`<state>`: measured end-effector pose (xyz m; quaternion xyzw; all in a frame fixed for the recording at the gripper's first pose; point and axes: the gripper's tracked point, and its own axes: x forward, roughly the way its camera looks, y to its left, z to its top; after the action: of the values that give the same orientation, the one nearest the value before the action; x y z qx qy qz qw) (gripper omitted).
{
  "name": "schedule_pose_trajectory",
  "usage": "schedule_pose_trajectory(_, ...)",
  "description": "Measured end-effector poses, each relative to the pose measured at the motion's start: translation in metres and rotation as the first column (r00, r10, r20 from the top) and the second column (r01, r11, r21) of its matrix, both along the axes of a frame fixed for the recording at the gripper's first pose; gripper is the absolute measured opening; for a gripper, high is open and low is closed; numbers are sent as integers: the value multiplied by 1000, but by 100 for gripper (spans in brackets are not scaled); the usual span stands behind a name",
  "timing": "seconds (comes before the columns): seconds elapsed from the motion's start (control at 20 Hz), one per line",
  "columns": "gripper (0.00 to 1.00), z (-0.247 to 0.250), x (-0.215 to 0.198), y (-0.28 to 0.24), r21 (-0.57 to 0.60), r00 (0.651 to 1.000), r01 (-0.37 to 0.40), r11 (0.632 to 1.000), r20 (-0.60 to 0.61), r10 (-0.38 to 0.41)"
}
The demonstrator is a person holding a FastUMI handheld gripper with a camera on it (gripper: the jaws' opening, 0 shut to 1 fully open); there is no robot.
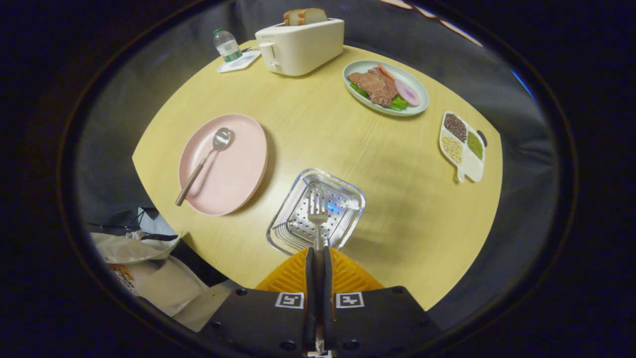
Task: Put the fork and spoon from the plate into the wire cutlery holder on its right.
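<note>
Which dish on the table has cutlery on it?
The pink plate, carrying the spoon. The other two dishes hold food. The gripper grips the fork.

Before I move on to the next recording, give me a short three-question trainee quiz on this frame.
1. True or false: the spoon lies on the pink plate.
2. What do the gripper fingers hold? A) a spoon B) a fork C) nothing
3. Fill in: the fork has its tines pointing away from the fingers, over the ____.

Key
1. True. The spoon's bowl rests on the plate and its handle runs out over the rim.
2. B. Both fingers are closed on the fork's handle.
3. Wire cutlery holder, which stands on the table to the right of the pink plate.
</note>
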<state>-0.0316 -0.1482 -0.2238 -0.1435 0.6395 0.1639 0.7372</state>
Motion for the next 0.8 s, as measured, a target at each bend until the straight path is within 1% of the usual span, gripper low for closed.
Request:
schedule_pose_trajectory(0.15,15,-2,3,3,24,999,37,999,7,-37)
schedule_pose_trajectory(0.3,51,3,8,13,53,997,53,997,60,-56)
schedule_pose_trajectory(0.4,75,11,17,25,78,987,54,996,144,-65)
schedule_pose_trajectory(0.5,99,16,22,41,114,973,73,991,210,-96)
schedule_pose_trajectory(0.6,99,23,24,51,127,953,97,987,274,-129)
schedule_pose_trajectory(0.7,99,31,28,63,142,921,121,982,353,-165)
schedule_pose_trajectory(0.8,99,36,29,86,187,888,144,972,409,-210)
